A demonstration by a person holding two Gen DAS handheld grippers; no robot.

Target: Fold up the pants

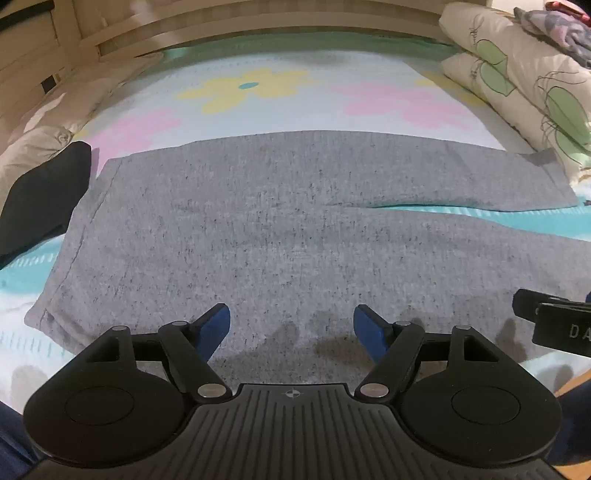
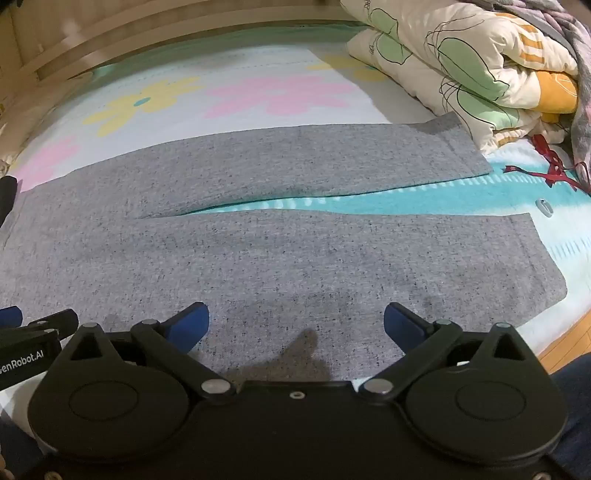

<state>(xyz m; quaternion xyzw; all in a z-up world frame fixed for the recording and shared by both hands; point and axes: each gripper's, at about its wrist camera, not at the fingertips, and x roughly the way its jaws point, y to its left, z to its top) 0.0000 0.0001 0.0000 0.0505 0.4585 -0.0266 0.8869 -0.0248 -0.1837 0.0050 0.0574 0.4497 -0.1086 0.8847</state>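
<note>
Grey pants (image 1: 258,229) lie flat on the bed, waistband at the left, two legs spread apart toward the right (image 2: 295,258). My left gripper (image 1: 291,328) is open and empty, just above the near edge of the pants by the seat. My right gripper (image 2: 296,323) is open and empty above the near edge of the near leg. The right gripper's side shows at the right edge of the left wrist view (image 1: 554,325); the left gripper's side shows at the left edge of the right wrist view (image 2: 29,336).
A floral bedsheet (image 1: 258,88) covers the bed. A folded quilt (image 2: 480,66) lies at the far right beside the far leg's hem. A black garment (image 1: 44,192) lies left of the waistband. A wooden bed frame (image 1: 221,22) runs along the back. A red ribbon (image 2: 550,170) lies at the right.
</note>
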